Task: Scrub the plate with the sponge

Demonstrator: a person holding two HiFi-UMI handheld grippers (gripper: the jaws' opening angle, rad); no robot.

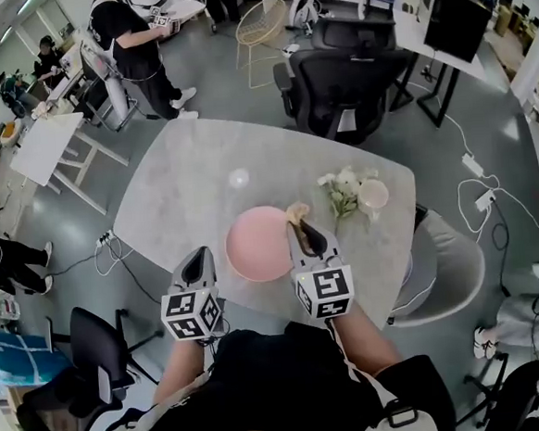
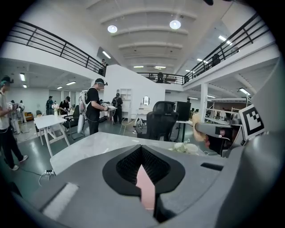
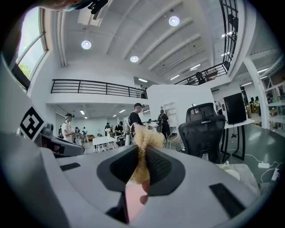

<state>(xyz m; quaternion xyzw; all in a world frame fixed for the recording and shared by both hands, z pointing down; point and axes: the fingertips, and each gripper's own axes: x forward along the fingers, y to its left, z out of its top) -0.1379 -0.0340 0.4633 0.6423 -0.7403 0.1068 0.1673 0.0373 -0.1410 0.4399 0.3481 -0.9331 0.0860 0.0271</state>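
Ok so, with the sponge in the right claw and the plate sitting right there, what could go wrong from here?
1. The pink plate lies close to the table's near edge. The left claw is shut beside it, apparently not gripping it, so scrubbing may slide it off.
2. The flowers and small cup stand close beside the sponge in the right claw, and a wide stroke might knock them.
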